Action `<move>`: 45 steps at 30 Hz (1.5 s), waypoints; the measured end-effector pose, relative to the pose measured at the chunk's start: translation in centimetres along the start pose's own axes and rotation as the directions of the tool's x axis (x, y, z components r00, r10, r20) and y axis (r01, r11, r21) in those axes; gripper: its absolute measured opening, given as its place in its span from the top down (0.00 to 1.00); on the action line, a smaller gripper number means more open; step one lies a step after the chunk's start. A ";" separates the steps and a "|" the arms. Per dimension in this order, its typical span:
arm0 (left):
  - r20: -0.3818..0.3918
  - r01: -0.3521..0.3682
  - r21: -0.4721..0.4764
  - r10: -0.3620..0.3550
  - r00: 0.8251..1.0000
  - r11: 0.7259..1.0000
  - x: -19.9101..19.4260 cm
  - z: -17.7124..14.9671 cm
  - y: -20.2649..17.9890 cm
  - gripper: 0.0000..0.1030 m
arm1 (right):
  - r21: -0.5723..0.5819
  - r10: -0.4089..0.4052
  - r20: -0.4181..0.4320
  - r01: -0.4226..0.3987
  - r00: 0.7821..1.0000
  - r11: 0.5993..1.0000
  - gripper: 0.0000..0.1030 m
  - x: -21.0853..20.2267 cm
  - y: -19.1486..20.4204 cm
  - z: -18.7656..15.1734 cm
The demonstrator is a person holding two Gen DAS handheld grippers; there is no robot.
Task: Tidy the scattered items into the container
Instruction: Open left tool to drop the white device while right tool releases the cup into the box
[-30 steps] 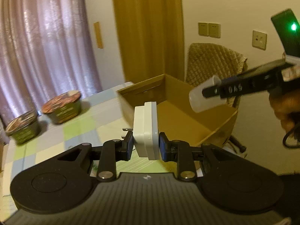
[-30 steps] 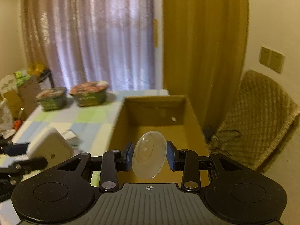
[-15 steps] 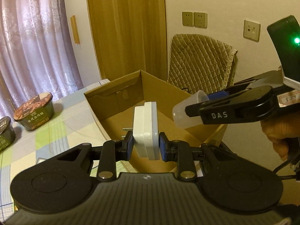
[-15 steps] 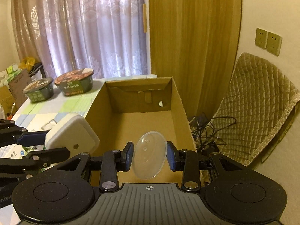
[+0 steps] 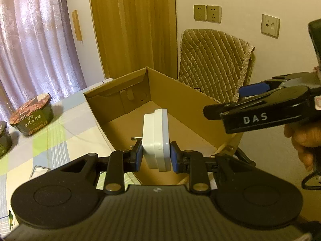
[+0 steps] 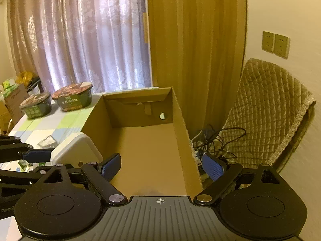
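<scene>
Charger (image 5: 155, 138) between left gripper (image 5: 156, 156) pads

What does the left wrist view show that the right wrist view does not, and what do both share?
Only the left wrist view shows the left gripper shut on the white square plug adapter seen edge-on with its metal prongs, a hand behind the right gripper, and a third wall plate.

Only the right wrist view shows the right gripper open and holding nothing, and tangled black cables on the floor.

Both show the open brown cardboard box, two green instant noodle bowls, the checked tablecloth and the quilted chair cover.
</scene>
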State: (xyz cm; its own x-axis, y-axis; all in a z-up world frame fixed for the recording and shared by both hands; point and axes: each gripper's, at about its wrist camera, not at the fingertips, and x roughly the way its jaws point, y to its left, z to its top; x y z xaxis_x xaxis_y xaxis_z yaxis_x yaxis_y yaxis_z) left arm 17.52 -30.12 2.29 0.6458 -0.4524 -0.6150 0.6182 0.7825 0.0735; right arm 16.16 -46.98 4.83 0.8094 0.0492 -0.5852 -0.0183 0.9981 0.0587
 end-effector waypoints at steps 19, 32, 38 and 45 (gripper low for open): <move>0.013 -0.046 0.021 0.046 0.999 0.999 -0.6 0.0 0.3 0.62 | 0.010 -0.016 0.026 0.016 1.000 1.000 0.10 -1.1 0.1 0.5; 0.002 -0.067 0.001 0.067 0.998 0.998 -2.1 -0.8 1.4 0.62 | -0.007 0.003 0.007 -0.003 1.000 1.000 0.10 -1.7 1.7 0.6; -0.002 -0.094 -0.024 0.094 0.996 0.995 -3.7 -1.1 1.9 0.62 | -0.037 0.020 -0.041 -0.022 0.999 0.999 0.10 -2.2 3.3 1.0; 0.006 -0.118 -0.045 0.118 0.993 0.992 -6.4 -1.7 2.7 0.59 | -0.061 0.027 -0.046 -0.030 0.999 0.998 0.10 -3.5 5.7 1.3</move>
State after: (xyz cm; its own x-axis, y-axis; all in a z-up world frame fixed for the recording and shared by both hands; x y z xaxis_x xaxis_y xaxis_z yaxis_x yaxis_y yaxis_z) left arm 14.33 -24.35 5.12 0.7173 -0.3595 -0.5969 0.5170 0.8489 0.1100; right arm 13.96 -41.54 8.23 0.7805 0.0775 -0.6204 -0.0782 0.9966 0.0262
